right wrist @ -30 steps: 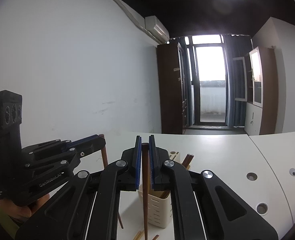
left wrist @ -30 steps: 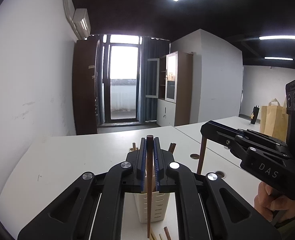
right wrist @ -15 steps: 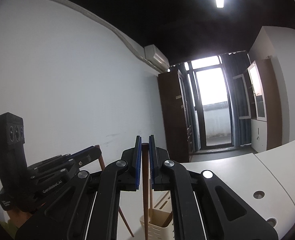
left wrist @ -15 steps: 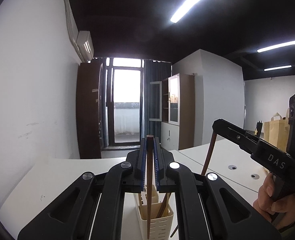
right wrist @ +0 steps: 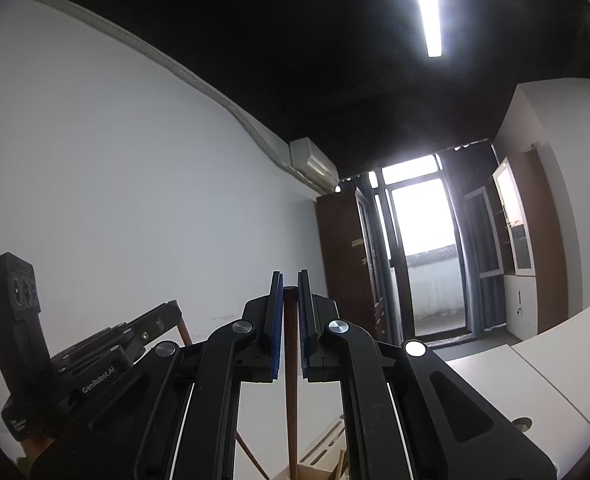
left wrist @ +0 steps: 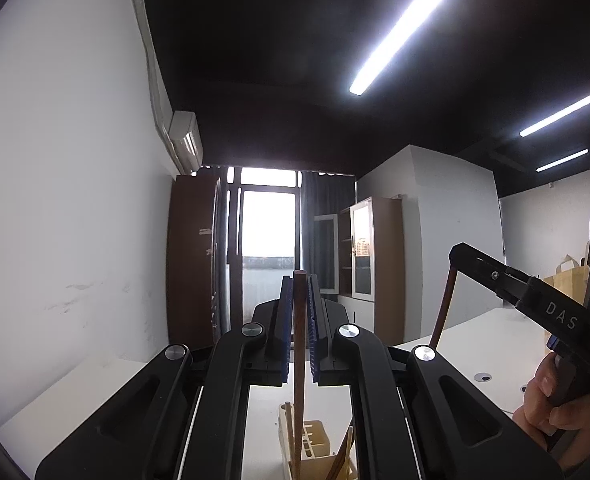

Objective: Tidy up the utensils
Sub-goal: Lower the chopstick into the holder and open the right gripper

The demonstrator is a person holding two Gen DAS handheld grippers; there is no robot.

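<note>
- You hold one brown chopstick [left wrist: 299, 344] in your left gripper [left wrist: 299, 320]; its jaws are clamped on the stick near its top end, and it hangs upright down the middle of the left wrist view.
- Your right gripper [right wrist: 291, 320] has its jaws clamped the same way on a second chopstick [right wrist: 291, 380], upright at the centre of the right wrist view.
- The cream holder [left wrist: 315, 446] sits at the bottom edge of the left view, directly under the left chopstick's lower end; other sticks already lean in it. In the right view only its rim [right wrist: 323, 446] shows at the bottom.
- Whether either tip is already inside a compartment I cannot tell; the black fingers hide that part.
- Judged from this, you are at the placing step: both sticks raised above the holder, ready to go in.
- Next, bring each tip over an open slot, lower it straight, then part the jaws. Keep the two grippers apart so the sticks don't knock together.
- The white table [left wrist: 95, 392] spreads across the lower frame; your hand [left wrist: 551, 404] on the right gripper's handle shows at lower right.
</note>
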